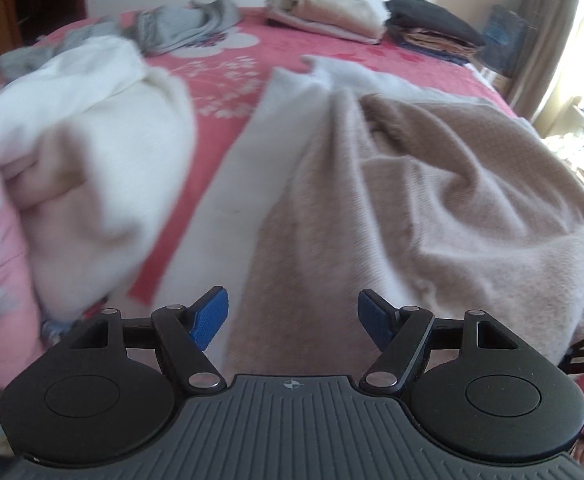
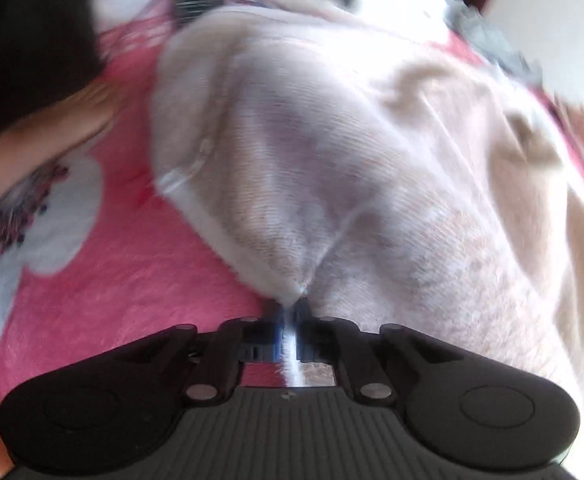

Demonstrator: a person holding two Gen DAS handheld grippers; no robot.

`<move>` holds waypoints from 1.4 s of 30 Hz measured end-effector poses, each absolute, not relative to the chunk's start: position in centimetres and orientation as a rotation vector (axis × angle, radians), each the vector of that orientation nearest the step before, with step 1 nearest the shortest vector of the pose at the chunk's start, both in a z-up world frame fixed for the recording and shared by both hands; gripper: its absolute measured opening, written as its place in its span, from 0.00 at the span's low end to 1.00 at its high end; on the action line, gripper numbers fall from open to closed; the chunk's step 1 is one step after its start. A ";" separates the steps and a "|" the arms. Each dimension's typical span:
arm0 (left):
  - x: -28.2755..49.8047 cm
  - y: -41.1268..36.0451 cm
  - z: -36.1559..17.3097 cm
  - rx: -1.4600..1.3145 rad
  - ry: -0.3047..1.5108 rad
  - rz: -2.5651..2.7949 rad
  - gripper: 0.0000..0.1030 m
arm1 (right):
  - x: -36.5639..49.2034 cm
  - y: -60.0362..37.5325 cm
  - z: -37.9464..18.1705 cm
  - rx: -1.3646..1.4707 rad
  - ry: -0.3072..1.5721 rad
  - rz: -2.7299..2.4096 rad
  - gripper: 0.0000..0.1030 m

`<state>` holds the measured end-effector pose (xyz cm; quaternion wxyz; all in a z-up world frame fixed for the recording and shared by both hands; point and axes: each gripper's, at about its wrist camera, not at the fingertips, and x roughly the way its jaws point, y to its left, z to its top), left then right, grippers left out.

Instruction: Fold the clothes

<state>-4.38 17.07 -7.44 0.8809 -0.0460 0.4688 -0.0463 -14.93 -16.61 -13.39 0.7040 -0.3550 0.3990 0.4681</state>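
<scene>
A: What did the right gripper [image 2: 290, 316] have?

B: Its fingers were pinched together on an edge of the beige sweater [image 2: 331, 168]. From the pinch the knit fanned forward in taut creases, so I judge the cloth was being lifted or pulled by that edge to carry a fold. The view was blurred, so I can't say which part of the garment it was.

A: And the left gripper [image 1: 293, 318]?

B: Spread wide, holding nothing. It hovered just above the near part of the sweater [image 1: 431, 200], which lay rumpled ahead and to its right on the pink bedspread [image 1: 220, 152].

A: Beyond that?

B: A white garment [image 1: 92, 160] bunched ahead on the left, and far ahead, folded stacks [image 1: 331, 12] and a grey heap [image 1: 188, 24].

A: How far along?

B: Some clothes lay folded; the sweater did not.
</scene>
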 end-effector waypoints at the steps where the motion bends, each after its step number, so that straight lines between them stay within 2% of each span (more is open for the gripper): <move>1: -4.5 17.5 -7.5 -0.100 0.981 -0.086 0.70 | -14.3 -16.7 -13.0 -0.753 0.941 1.071 0.05; 7: -5.2 19.3 -8.0 -0.119 1.003 -0.029 0.70 | -13.5 -17.8 -10.2 -0.532 1.292 1.464 0.05; 10: -4.7 18.6 -9.2 -0.125 1.015 -0.029 0.70 | -14.0 -17.4 -12.9 -0.549 1.352 1.461 0.05; 13: -4.2 17.5 -9.7 -0.078 1.018 -0.048 0.70 | -13.6 -17.3 -16.7 -0.452 1.449 1.392 0.05; 14: -4.2 17.2 -9.9 -0.064 1.020 -0.054 0.70 | -13.0 -17.7 -16.5 -0.404 1.481 1.366 0.05; 16: -4.2 16.8 -10.2 -0.045 1.032 -0.066 0.70 | -12.0 -18.1 -14.3 -0.412 1.488 1.319 0.10; 17: -4.2 16.6 -10.3 -0.039 1.038 -0.071 0.70 | -11.5 -18.3 -13.2 -0.415 1.492 1.295 0.20; 18: -4.3 16.5 -10.4 -0.027 1.037 -0.072 0.70 | -10.9 -18.6 -11.8 -0.411 1.482 1.284 0.24; 20: -4.5 16.3 -10.5 -0.003 1.034 -0.072 0.70 | -9.2 -19.0 -7.7 -0.320 1.412 1.337 0.26; 22: -4.4 16.1 -10.7 0.006 1.030 -0.066 0.70 | -6.6 -19.5 -4.2 -0.216 1.322 1.383 0.34; 23: -4.3 15.9 -10.7 0.009 1.030 -0.065 0.70 | -5.2 -19.6 -2.6 -0.177 1.263 1.388 0.44; 24: -4.1 15.7 -10.7 0.012 1.030 -0.065 0.70 | -3.6 -19.4 -1.6 -0.171 1.177 1.350 0.46; 26: -3.8 15.3 -10.8 0.018 1.031 -0.064 0.70 | 0.0 -18.4 -1.5 -0.224 1.051 1.202 0.46; 28: -4.0 14.9 -10.5 0.054 1.017 -0.065 0.70 | 3.2 -17.0 -2.1 -0.308 0.938 1.039 0.42; 30: -4.1 14.8 -10.3 0.090 1.007 -0.054 0.70 | 4.7 -15.4 -4.2 -0.435 0.865 0.939 0.31; 32: -4.2 15.0 -10.3 0.104 1.014 -0.036 0.70 | 5.6 -15.3 -7.3 -0.533 0.878 0.867 0.21; 34: -4.4 15.5 -10.2 0.090 1.034 -0.029 0.70 | 6.0 -15.7 -11.5 -0.750 0.907 0.737 0.18; 35: -4.5 15.7 -10.3 0.095 1.041 -0.030 0.70 | 5.4 -16.3 -13.7 -0.862 0.878 0.673 0.19; 36: -4.6 16.0 -10.3 0.101 1.047 -0.031 0.70 | 5.2 -17.7 -14.1 -0.877 0.839 0.651 0.25; 42: -2.1 17.5 -11.5 0.105 1.080 0.014 0.70 | 7.2 -20.9 -12.6 -0.623 0.928 0.534 0.31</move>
